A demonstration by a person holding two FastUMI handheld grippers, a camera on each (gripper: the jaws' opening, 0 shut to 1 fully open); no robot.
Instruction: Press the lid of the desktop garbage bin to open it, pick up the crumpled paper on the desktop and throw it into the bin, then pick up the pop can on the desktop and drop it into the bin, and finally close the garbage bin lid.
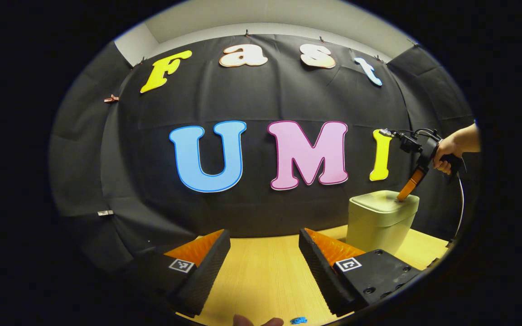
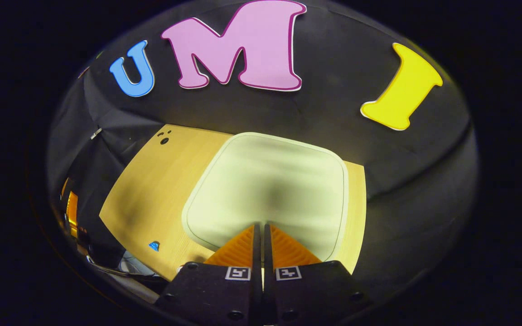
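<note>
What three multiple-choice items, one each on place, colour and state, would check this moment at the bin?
1. Where do the right gripper's fingertips sit?
A. On the bin lid
B. On the bare table
C. Against the wall cloth

2. What colour is the garbage bin?
A. Red
B. Pale green
C. Blue

3. How do the left gripper's fingers stand?
A. Pressed together
B. Spread apart with nothing between
C. Clamped on a can

Key: 1 A, the left gripper view shows the tips meeting the lid's top. 2 B, body and lid are pale green in both views. 3 B, bare wooden table shows between the fingers.
</note>
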